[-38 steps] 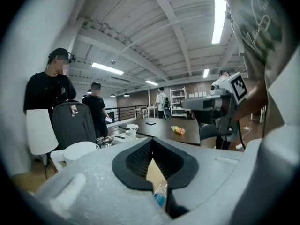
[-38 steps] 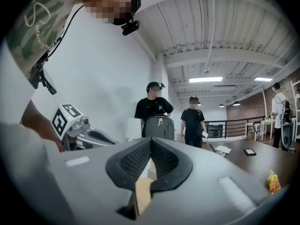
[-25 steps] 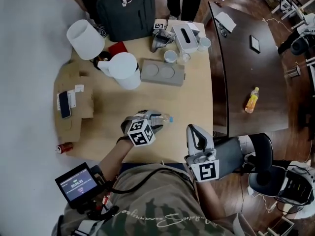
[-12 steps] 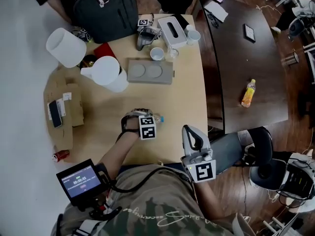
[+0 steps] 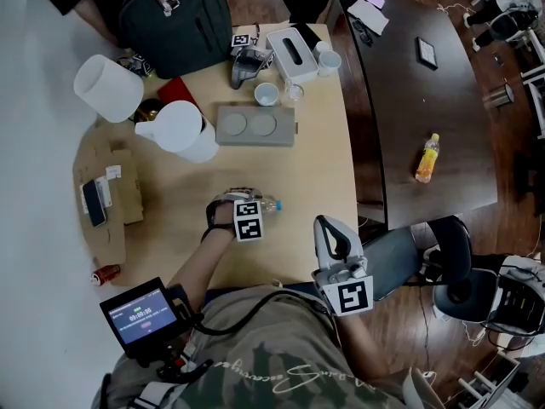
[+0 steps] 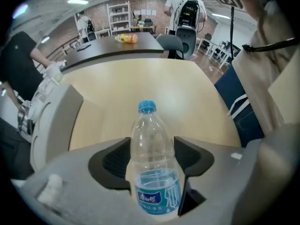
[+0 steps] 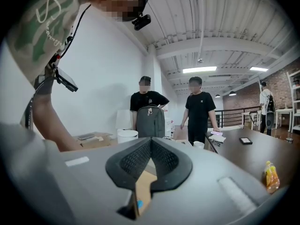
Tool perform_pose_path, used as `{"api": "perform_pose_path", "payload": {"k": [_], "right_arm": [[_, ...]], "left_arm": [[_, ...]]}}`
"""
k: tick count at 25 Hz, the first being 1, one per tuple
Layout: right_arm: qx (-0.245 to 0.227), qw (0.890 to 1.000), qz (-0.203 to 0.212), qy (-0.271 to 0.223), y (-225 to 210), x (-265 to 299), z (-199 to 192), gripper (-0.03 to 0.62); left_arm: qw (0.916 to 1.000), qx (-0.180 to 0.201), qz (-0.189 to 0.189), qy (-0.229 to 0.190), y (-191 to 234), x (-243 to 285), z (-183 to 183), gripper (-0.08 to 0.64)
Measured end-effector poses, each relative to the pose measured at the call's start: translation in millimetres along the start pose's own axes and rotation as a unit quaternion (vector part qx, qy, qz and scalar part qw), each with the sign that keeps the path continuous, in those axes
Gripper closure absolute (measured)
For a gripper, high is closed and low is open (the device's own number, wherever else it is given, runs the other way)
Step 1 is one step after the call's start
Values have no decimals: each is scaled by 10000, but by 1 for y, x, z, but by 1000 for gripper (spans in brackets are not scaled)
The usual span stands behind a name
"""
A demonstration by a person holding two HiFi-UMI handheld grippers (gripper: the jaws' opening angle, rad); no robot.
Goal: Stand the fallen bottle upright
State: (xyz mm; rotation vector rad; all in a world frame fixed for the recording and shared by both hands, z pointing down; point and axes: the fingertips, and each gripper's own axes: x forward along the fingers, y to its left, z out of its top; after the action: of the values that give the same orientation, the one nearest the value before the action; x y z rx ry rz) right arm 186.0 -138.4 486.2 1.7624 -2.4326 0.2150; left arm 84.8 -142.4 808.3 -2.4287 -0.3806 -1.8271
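Tool, left: my left tool (image 6: pixel 151 154) points steeply down at the surface (image 5: pixel 306 169), its jaws opening and already about as wide as they go. The water bottle (image 6: pixel 150 125) lies between the pads (image 6: pixel 115 161), but I see no squeeze on it, so nothing is held.
Tool, right: my right tool (image 7: pixel 150 142) hangs roughly level off the near edge of the surface, jaws together and empty. It's too far off to steady anything.
Risk, roll: the body is round and lies free on smooth wood. If one pad lands first, I expect it to nudge the bottle sideways out of the gap.
Risk, crush: the plastic looks thin. A hard close could buckle the wall and squirt the bottle out towards its cap end.
Risk, swing: the pads straddle the mid-body, above the label (image 6: pixel 157 193). With a loose hold it may pivot as I tip it up, land tilted and fall again.
Bottle, place: it lies on its side on the surface in front of me, with its cap (image 6: pixel 146 107) towards the right edge in the head view.
Bottle, look: clear plastic with a blue cap and a blue-and-white label at the base end. I can see no water inside, so I judge it very light.
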Motion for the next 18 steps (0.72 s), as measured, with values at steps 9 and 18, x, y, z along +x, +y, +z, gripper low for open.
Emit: {"api": "perform_pose_path", "payload": {"k": [9,18], "right_arm": [[-309,9995,81,-44,19,0,18,591],[-717,9961,502,-99,87,4,30,591]], "left_arm": [[8905,-1217,1761,-4014,30,-169,34,265],[8307,-1457,1812,-5059,-3,-145,-22,267]]}}
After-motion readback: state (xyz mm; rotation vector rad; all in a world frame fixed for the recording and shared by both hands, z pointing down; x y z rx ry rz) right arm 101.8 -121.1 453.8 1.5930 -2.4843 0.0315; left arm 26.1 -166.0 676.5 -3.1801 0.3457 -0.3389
